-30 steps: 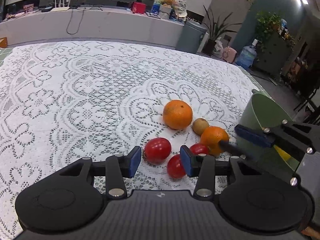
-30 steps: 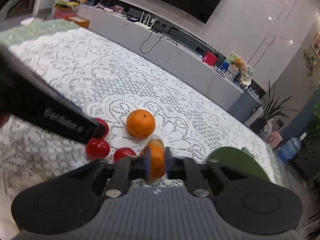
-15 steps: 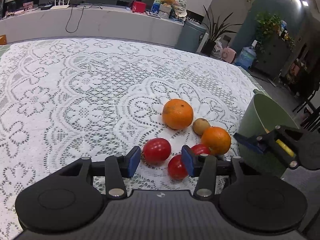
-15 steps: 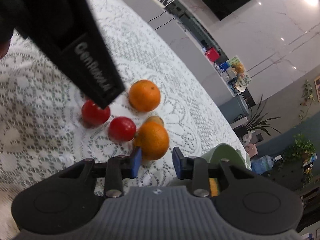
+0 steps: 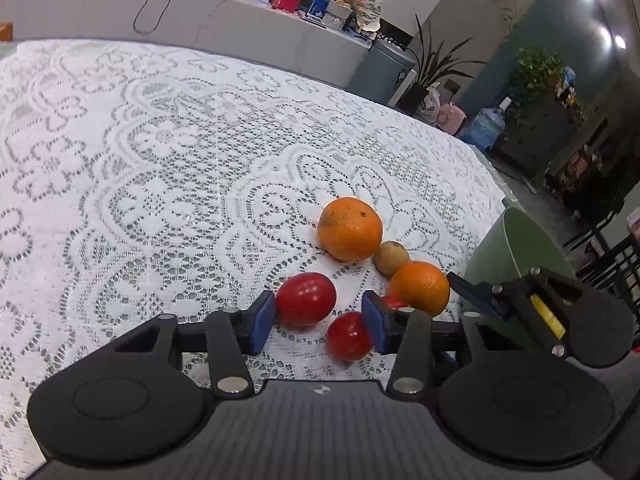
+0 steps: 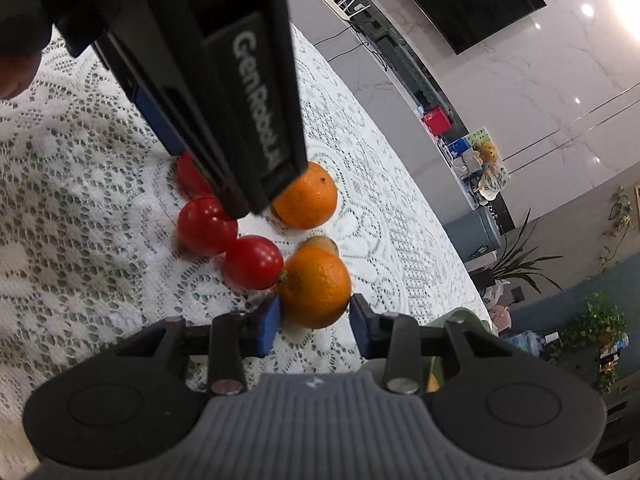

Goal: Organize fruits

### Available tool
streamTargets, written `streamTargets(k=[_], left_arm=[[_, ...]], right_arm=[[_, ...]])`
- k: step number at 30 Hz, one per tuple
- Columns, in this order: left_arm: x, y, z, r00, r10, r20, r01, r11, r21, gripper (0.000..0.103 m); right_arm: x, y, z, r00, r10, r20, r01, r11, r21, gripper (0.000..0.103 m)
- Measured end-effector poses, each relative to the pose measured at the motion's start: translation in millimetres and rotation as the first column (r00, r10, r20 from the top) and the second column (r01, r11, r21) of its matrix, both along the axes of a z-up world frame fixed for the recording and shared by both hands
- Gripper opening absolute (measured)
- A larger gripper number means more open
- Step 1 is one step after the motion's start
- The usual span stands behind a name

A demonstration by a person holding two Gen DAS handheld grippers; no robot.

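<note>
Fruit lies in a cluster on the lace tablecloth (image 5: 160,184): a large orange (image 5: 349,228), a smaller orange (image 5: 419,288) (image 6: 316,291), a brown kiwi (image 5: 391,257) (image 6: 320,243) and three red tomatoes (image 5: 305,299) (image 5: 349,336) (image 6: 253,261). My left gripper (image 5: 318,322) is open and empty, low over the tomatoes. My right gripper (image 6: 314,323) is open with its pads on either side of the smaller orange, not clamped. A green bowl (image 5: 520,252) stands right of the fruit; something yellow shows inside it.
The left gripper's body (image 6: 224,80) hangs over the tomatoes in the right wrist view and hides part of them. The table's right edge runs just past the bowl. A long counter (image 5: 200,12) stands behind the table.
My right gripper has opened, from pads close together to spread around the smaller orange. It moved in low toward the fruit. The left gripper stayed open and shifted slightly.
</note>
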State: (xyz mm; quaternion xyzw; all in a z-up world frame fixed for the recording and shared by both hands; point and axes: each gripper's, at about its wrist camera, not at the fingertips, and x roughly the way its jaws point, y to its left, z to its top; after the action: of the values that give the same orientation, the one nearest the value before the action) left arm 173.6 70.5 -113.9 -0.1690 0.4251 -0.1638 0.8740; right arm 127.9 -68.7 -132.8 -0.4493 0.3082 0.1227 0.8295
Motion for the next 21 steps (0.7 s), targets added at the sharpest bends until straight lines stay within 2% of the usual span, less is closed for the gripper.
streamTargets(k=[4,6,10,13,14,15,16,18,21], left_arm=[[-1,4,3,1.000,0.016,0.004,-0.016,1.000,-0.009,0.028],[0,6,3,1.000,0.026,0.002,-0.026,1.000,-0.009,0.023],[2,13,2,0.998,0.061,-0.020,-0.061,0.998,-0.004,0.022],[2,22,4,0.995,0.089,-0.046,-0.090,0.996,-0.017,0.022],[2,25,4,0.993,0.101,-0.052,-0.102,0.995,-0.005,0.022],[2,27,5,0.992,0.112,-0.058,-0.112,0.994,0.008,0.022],[1,30,5,0.991,0.119,-0.059,-0.119,0.993,0.008,0.022],[0,37,7,0.990,0.125,-0.067,-0.126,0.992,-0.020,0.022],[-3,40,9,0.992,0.109,-0.063,-0.112,0.992,-0.059,0.030]], right_arm=[[2,-2,3,1.000,-0.001,0.005,0.001,1.000,0.013,0.034],[0,-3,6,1.000,-0.005,0.015,0.004,1.000,0.020,0.034],[-4,-5,13,1.000,-0.018,0.025,0.016,0.998,0.060,0.033],[-6,-10,24,0.999,-0.032,0.029,0.028,0.991,0.134,0.030],[-6,-13,29,0.999,-0.035,0.025,0.030,0.985,0.170,0.027],[-7,-15,32,0.999,-0.034,0.022,0.029,0.979,0.202,0.006],[-8,-17,36,0.999,-0.030,0.019,0.024,0.972,0.234,0.000],[-11,-20,41,0.999,-0.026,0.021,0.020,0.960,0.280,0.000],[-10,-20,40,0.999,-0.020,-0.030,0.029,0.951,0.308,0.000]])
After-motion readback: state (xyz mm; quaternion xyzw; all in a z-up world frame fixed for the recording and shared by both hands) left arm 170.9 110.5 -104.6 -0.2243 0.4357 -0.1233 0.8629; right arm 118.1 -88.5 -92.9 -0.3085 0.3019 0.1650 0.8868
